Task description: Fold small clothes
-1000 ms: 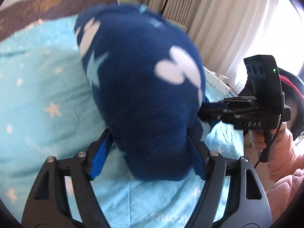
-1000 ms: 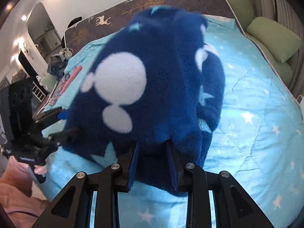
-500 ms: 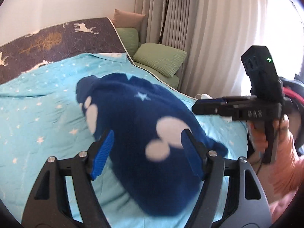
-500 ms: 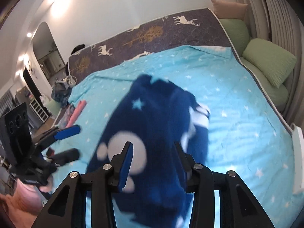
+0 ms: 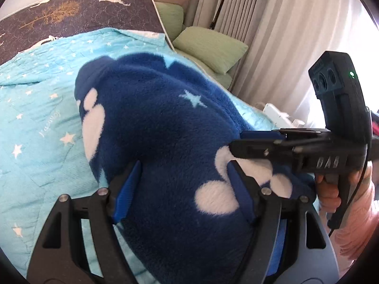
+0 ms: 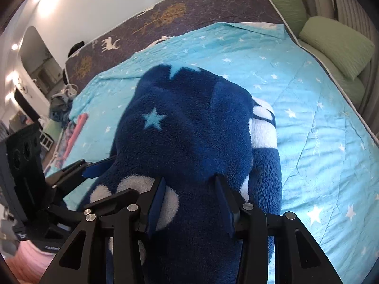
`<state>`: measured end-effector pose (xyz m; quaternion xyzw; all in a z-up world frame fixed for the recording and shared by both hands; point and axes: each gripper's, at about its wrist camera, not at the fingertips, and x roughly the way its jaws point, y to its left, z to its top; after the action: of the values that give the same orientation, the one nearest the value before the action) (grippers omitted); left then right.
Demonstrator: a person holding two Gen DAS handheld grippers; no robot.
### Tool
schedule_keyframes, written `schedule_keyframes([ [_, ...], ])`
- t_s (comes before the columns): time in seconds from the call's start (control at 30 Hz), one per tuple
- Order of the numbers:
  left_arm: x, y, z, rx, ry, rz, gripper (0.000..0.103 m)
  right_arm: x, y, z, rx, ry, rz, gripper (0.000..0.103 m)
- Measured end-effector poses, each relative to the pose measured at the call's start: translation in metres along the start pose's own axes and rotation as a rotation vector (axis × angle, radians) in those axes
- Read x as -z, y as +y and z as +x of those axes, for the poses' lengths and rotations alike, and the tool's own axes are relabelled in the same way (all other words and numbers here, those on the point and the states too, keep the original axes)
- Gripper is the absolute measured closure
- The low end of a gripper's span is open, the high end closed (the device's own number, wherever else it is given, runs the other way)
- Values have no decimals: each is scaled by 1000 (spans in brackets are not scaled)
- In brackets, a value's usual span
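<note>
A navy fleece garment (image 5: 161, 127) with white blobs and pale blue stars lies bunched on the turquoise star quilt (image 5: 35, 123); it also fills the right wrist view (image 6: 189, 127). My left gripper (image 5: 182, 182) has its jaws wide apart with the garment's near end bulging between them. My right gripper (image 6: 189, 196) has its jaws apart around a fold of the same fleece; it shows from the side in the left wrist view (image 5: 284, 146). The left gripper appears at the left of the right wrist view (image 6: 78, 168).
The quilt (image 6: 319, 118) covers a bed with a dark deer-print headboard strip (image 6: 165, 21). Green pillows (image 5: 208, 47) lie beside curtains (image 5: 272, 35). A pink item (image 6: 75, 132) and a clothes pile (image 6: 61, 104) sit at the bed's left edge.
The garment was held up a second ago, then dropped onto the quilt as both grippers opened. Now both grippers have come down close around its near end.
</note>
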<state>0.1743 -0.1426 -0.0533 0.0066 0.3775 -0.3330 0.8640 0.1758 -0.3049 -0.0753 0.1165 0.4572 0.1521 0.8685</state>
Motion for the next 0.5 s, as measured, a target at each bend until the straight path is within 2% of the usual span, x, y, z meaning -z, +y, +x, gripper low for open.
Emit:
schedule_keyframes([
  [0.07,-10,-1,-14,18,-25,17,28,-10,-5,-22,-69,-14,47,59],
  [0.13,-24,-4,-24,11,-63,41,28,-24,-6,-43,-104,-75,40,59],
  [0.23,-50,1,-23,-17,-104,38,28,-54,-1,-50,-59,-128,-16,59],
  [0.3,-63,9,-13,-19,-104,4,28,-70,-2,-38,-88,-108,-4,59],
  [0.4,-73,24,19,-14,-40,-53,28,-84,-7,-5,-117,-45,28,59],
  [0.5,-61,34,74,-126,94,-27,25,-82,-24,46,-31,74,75,59],
])
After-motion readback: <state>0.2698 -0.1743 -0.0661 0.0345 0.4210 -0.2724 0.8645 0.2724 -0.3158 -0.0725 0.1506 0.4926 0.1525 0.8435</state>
